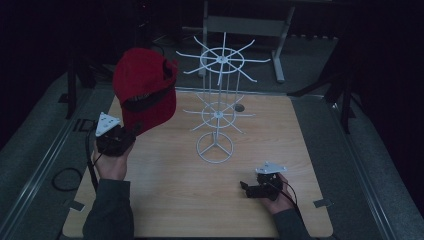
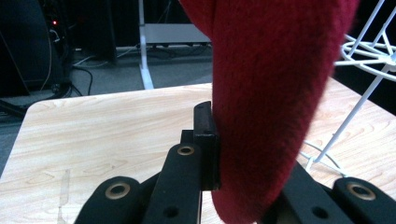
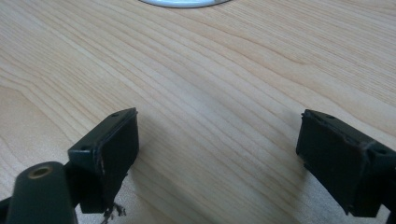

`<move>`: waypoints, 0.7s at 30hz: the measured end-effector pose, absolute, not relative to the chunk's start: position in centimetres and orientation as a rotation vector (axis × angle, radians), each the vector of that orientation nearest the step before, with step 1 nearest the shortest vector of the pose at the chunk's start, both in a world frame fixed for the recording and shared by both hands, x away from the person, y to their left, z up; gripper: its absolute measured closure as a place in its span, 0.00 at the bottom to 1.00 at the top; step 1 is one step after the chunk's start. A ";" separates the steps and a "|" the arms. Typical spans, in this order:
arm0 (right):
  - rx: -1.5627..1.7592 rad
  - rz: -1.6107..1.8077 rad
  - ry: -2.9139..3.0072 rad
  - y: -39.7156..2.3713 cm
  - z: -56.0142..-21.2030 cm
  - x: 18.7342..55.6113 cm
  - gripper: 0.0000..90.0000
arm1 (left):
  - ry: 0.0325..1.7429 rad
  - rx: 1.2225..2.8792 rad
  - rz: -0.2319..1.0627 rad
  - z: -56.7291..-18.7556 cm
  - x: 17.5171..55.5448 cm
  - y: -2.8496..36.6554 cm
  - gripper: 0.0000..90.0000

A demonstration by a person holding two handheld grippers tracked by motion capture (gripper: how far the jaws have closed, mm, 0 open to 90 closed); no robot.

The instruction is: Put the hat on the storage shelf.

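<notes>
Wooden tabletop, mostly bare, carries one white wire rack near its far edge. One red hat is raised at left, clamped in the left gripper. Right gripper rests low near the front edge, jaws wide apart, empty.

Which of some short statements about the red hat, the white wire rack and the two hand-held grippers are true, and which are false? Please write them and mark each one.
1. The left hand-held gripper is shut on the red hat. True.
2. The hat already hangs on the white wire rack. False: it is held up in the air to the left of the rack, by the left gripper.
3. The right hand-held gripper holds something. False: its jaws are open over bare table.
4. The rack stands upright on the table. True.
</notes>
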State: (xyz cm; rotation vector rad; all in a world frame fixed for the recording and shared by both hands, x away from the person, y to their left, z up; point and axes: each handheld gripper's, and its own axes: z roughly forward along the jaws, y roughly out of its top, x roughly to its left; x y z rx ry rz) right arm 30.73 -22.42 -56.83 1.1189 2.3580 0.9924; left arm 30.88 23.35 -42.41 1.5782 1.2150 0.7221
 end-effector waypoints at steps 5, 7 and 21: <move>1.120 0.992 2.358 -22.4 -56.8 30.7 0.14 | 1.206 1.561 0.736 -42.0 30.9 23.3 0.95; 1.120 0.992 2.358 -22.4 -56.8 30.7 0.14 | 1.206 1.553 0.739 -41.8 30.9 23.4 0.95; 1.120 0.992 2.358 -22.4 -56.8 30.7 0.14 | 1.203 1.503 0.742 -41.3 30.8 23.4 0.95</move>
